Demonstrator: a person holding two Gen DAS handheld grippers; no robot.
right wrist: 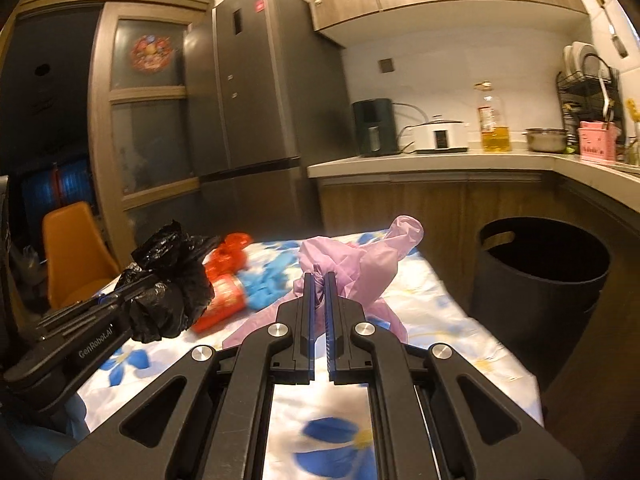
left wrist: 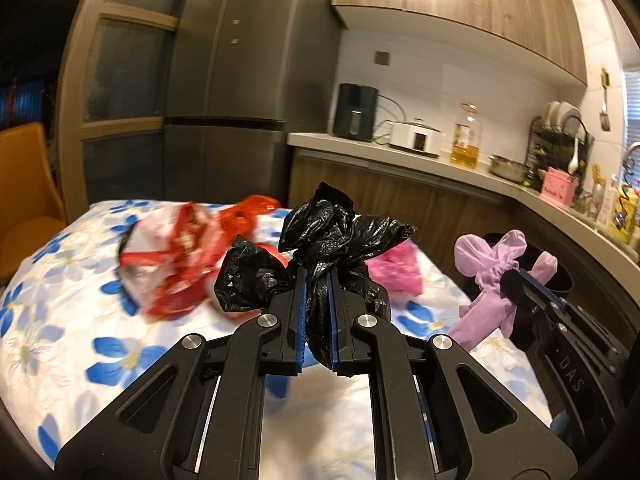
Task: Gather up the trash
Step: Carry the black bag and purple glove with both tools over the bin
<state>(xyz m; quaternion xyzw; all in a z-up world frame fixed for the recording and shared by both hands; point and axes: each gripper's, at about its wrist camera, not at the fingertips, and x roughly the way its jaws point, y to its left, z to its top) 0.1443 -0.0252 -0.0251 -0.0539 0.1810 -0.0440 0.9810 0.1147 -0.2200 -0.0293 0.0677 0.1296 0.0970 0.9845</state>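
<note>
The left gripper is clenched on a crumpled black plastic bag, lifted above the flowered tabletop. The right gripper grasps a bunched lilac glove, near the black bin. Both look light, soft and slippery, so pinching gathered folds likely holds best; red wrappers remain on the tabletop

"DAS" on right gripper, "GenRobot.AI" on left gripper
</note>
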